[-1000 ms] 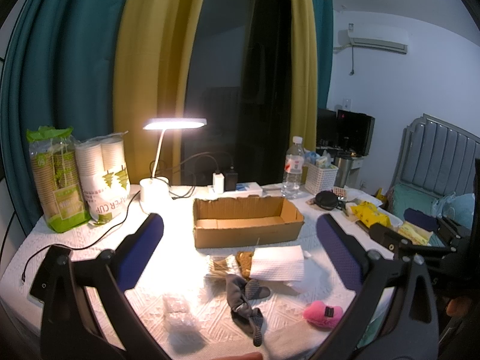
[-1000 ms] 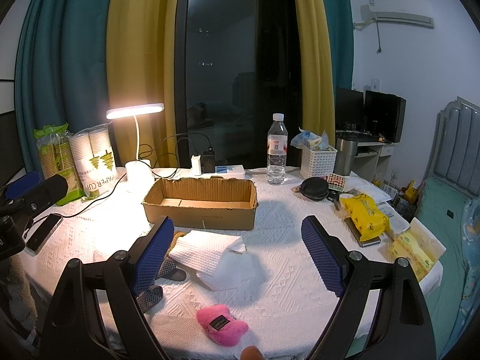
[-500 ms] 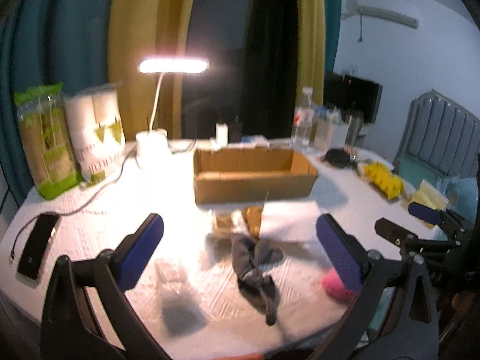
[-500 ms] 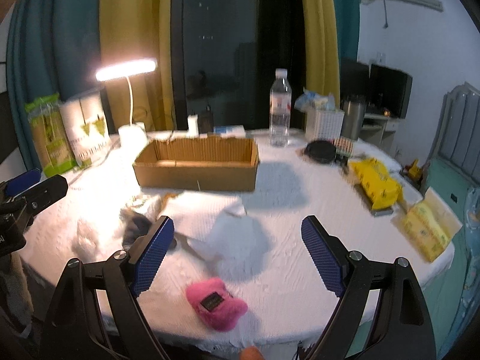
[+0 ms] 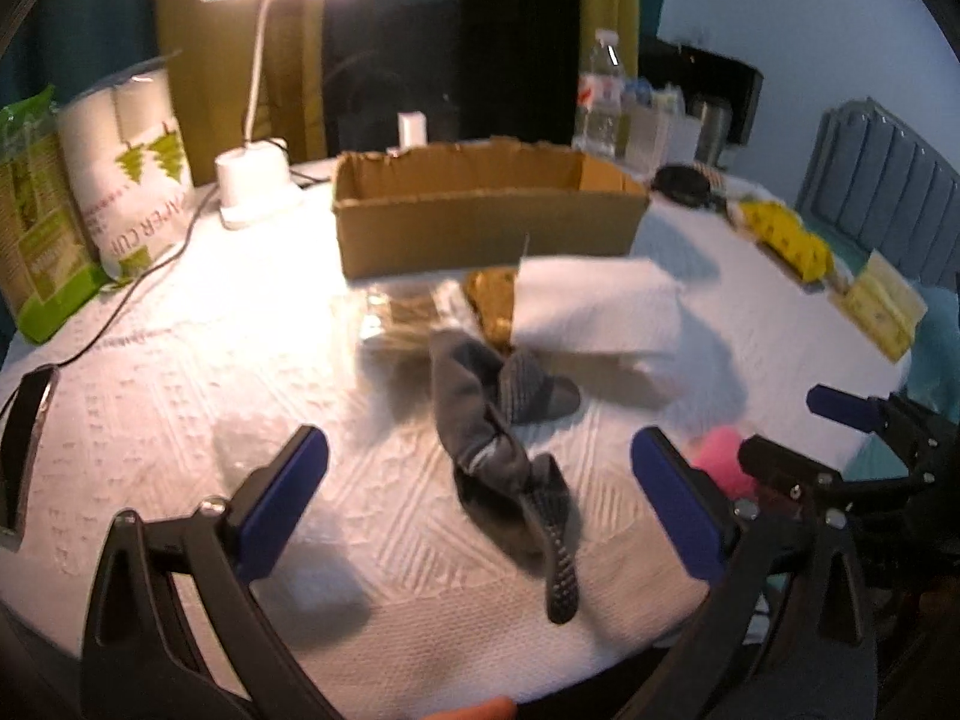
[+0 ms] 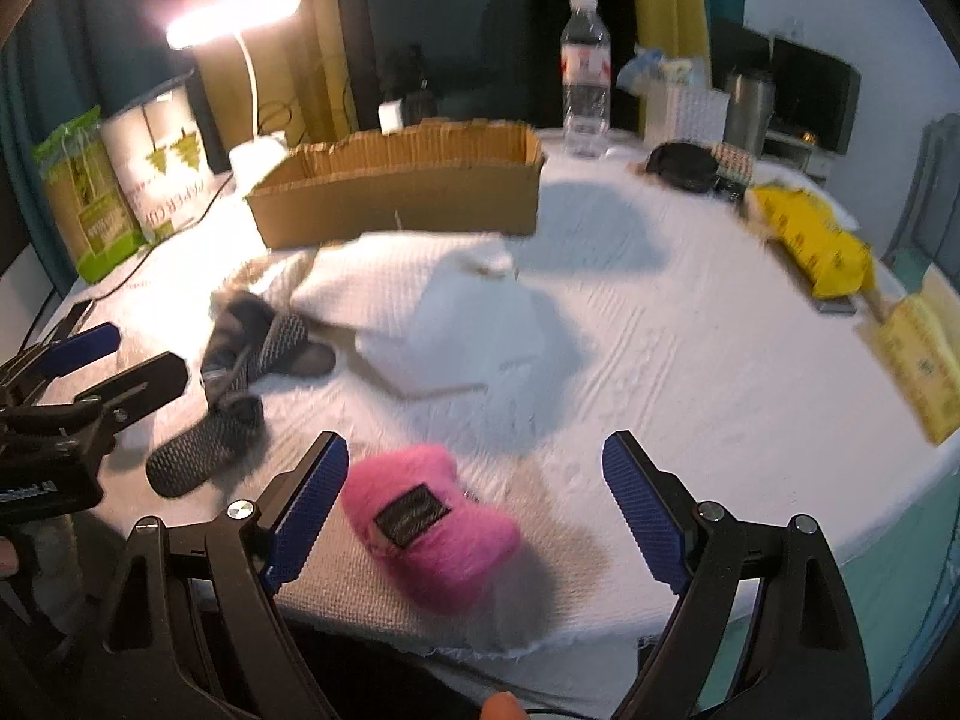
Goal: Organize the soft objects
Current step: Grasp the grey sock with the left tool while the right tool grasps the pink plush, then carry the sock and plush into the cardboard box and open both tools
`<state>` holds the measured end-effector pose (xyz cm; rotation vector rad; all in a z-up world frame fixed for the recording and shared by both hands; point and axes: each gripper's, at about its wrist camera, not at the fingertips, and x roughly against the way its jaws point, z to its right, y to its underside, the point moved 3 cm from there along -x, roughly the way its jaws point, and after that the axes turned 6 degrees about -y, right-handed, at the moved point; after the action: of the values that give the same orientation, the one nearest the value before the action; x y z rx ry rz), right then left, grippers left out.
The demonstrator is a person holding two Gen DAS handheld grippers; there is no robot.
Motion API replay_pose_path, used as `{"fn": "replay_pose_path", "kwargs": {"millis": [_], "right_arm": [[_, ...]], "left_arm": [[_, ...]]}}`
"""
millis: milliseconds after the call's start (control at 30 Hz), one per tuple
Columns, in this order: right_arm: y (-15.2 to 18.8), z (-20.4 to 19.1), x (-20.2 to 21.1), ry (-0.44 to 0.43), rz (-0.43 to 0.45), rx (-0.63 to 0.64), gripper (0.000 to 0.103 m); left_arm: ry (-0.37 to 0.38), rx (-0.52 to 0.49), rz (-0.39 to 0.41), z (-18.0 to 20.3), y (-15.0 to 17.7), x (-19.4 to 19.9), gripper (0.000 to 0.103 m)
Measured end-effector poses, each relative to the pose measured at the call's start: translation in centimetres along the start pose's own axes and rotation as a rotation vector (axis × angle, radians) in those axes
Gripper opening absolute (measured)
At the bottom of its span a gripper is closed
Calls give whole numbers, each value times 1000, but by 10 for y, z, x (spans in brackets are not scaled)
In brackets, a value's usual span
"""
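White-clothed table (image 6: pixel 690 360): my left gripper (image 5: pixel 480 492) spread over grey socks (image 5: pixel 498 444) near front edge; my right gripper (image 6: pixel 474 504) spread around pink plush (image 6: pixel 429 528); cardboard box (image 6: pixel 402 186) toward back edge.

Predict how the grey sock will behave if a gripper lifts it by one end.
The grey sock lies twisted and crumpled, so it will probably droop limply. Its dotted sole looks grippy, so unlikely to slip. It seems light; the left gripper stands open above it.

Black tongs (image 5: pixel 480 492), blue ribbed pads (image 6: pixel 645 510), silver screws
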<state>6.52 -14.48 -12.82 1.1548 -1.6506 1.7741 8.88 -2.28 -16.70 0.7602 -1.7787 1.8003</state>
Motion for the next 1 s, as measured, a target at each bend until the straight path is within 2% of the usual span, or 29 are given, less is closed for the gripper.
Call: {"fn": "replay_pose_path", "kwargs": {"millis": [67,133,233,267,333,400,467,600,700,1000], "right_arm": [[4,-1,-8,-14,-27,-2,89],[8,-3,-15,-29,-54,-3,89],[12,-7,-25,-48,-86,14,89],[13,-8,-27,-49,-89,19,86],[13,-10,-28,-35,-85,33,78],[10,-9,-29,-55,-83,33,59],[9,-8,-27,-53,-77,37,50],[3,-10,-24,-44,-63,58,49],[-1,-10,-19,-36,-47,66,49],[-24,-11,0,-24,18,86,49]], "left_arm": [[3,-19,-26,3,3,-8,101],[13,-27,-59,5,7,-19,89],[24,-38,-97,7,9,-32,85],[26,-46,-107,8,10,-35,83],[33,-60,-135,11,13,-42,68],[42,-73,-161,14,17,-48,61],[36,-95,-155,17,17,-48,52],[51,-99,-154,18,14,-47,38],[71,-100,-137,19,10,-42,34],[118,-99,-31,24,-14,-2,34]]}}
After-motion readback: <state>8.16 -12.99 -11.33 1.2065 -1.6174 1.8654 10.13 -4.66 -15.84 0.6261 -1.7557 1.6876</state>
